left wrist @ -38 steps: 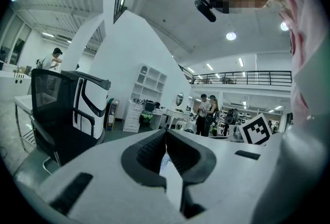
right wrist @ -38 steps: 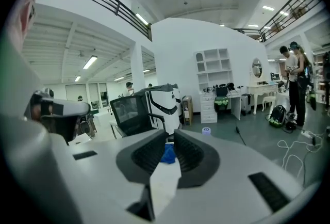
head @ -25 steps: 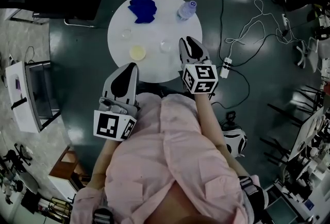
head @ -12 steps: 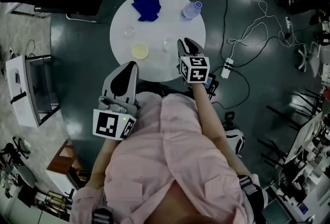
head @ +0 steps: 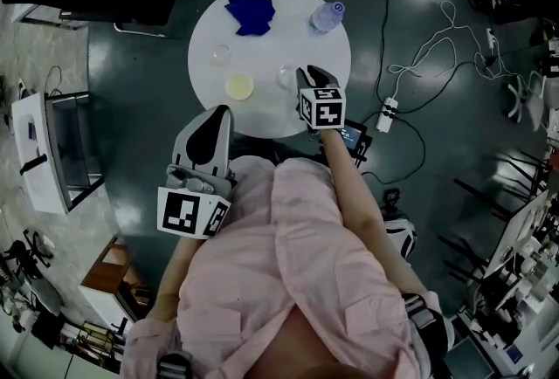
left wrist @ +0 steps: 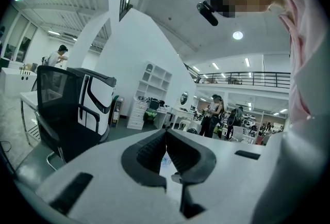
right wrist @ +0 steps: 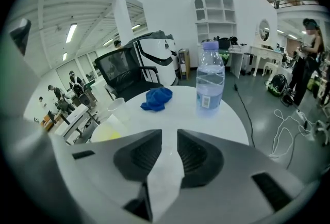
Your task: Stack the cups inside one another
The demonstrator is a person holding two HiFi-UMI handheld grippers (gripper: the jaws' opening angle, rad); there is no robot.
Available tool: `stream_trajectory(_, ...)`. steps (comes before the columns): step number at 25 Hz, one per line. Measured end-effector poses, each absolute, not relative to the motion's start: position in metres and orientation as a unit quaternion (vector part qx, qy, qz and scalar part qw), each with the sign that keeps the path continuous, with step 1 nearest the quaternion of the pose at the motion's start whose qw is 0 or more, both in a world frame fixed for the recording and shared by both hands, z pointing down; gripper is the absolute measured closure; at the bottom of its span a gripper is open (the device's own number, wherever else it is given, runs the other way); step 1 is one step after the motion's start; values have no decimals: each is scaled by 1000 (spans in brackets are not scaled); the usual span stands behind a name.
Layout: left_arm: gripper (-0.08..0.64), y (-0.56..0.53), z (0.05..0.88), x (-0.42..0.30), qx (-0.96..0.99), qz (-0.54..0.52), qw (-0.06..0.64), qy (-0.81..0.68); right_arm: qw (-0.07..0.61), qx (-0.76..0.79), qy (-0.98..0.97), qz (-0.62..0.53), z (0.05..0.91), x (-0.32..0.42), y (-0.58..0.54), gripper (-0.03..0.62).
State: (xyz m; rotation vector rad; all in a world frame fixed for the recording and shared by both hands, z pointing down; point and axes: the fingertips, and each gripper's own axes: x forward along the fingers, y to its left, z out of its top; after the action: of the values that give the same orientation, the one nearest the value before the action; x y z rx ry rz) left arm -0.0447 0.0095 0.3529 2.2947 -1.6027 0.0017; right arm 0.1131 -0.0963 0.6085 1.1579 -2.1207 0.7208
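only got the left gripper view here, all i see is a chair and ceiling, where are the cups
observer: Three stand apart on the round white table: a clear plastic cup, a yellow cup and a second clear cup. None is nested.
operator: is the right gripper holding one
observer: No. The right gripper has its jaws apart with nothing between them, and its tips are close beside the second clear cup.
operator: anything else on that table
observer: A crumpled blue cloth and a clear plastic water bottle, both at the far side.
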Motion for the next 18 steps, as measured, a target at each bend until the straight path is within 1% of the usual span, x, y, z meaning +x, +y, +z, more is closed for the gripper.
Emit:
stream_trajectory(11, 541, 10, 349, -50, 802, -6, 166, -574, 362, 420, -789, 264, 641, 109, -95, 515)
stream_trajectory(18, 541, 13, 349, -52, 797, -4, 165, -581, 369, 425, -779, 276, 652, 113, -98, 517)
